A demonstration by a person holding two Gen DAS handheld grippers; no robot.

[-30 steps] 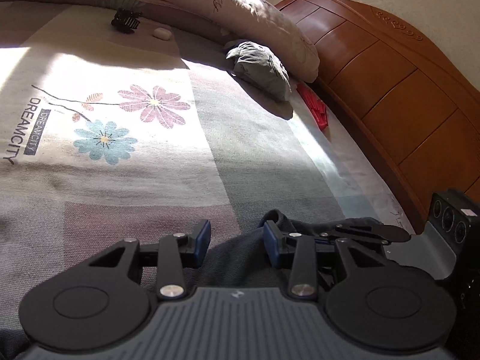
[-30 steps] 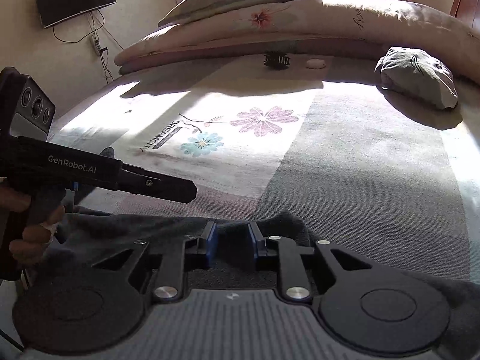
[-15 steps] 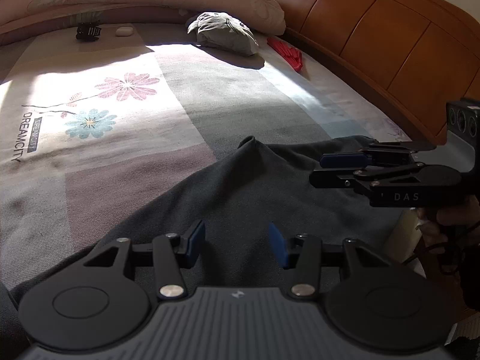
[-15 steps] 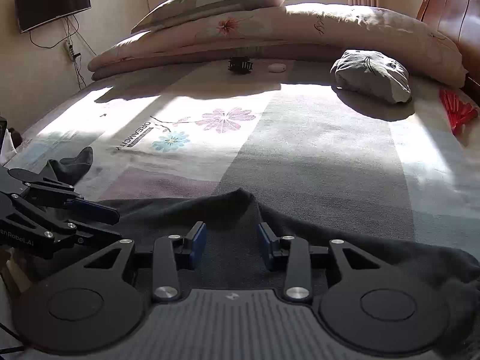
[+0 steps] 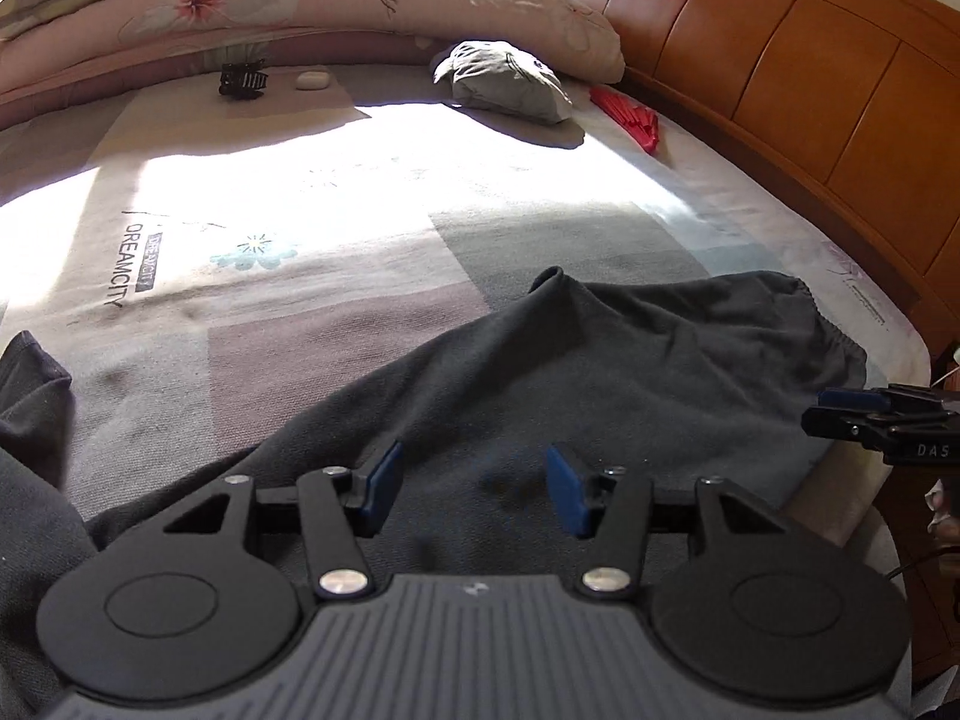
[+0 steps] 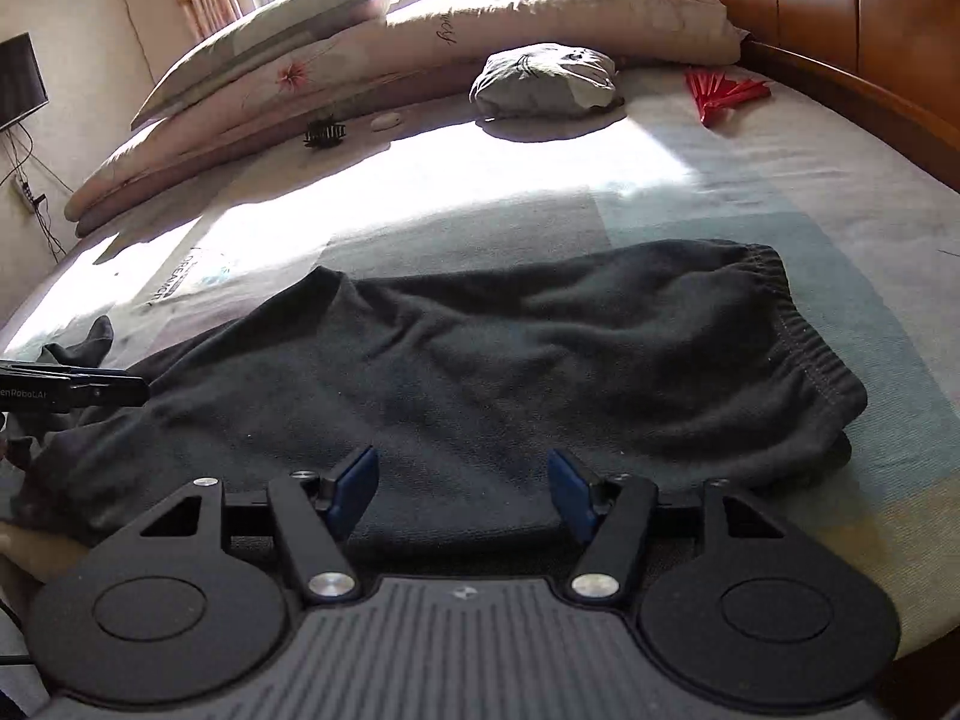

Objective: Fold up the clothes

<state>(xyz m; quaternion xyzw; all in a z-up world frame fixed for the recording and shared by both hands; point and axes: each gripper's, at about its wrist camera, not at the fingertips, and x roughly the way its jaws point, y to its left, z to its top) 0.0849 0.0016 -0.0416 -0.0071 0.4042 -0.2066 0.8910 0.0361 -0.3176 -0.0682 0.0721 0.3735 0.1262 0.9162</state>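
Observation:
Dark grey sweatpants (image 6: 540,348) lie spread across the near edge of the bed, elastic waistband (image 6: 804,330) to the right, legs trailing off to the left. They also show in the left wrist view (image 5: 630,360). My left gripper (image 5: 474,489) is open and empty, hovering over the pants' leg end. My right gripper (image 6: 462,489) is open and empty over the pants near the waist. The right gripper's tips show at the right edge of the left wrist view (image 5: 864,414); the left gripper's tip shows at the left edge of the right wrist view (image 6: 96,387).
The bed has a flowered sheet (image 5: 270,228). At the far side lie long pillows (image 6: 420,42), a folded grey garment (image 6: 546,81), a red fan (image 6: 720,93), a black hair clip (image 6: 324,132) and a small white object (image 6: 387,120). A wooden headboard (image 5: 810,90) stands on the right.
Both grippers let go of the pants and opened wide. They pulled back towards the bed's near edge, and the pants now lie spread flat on the sheet.

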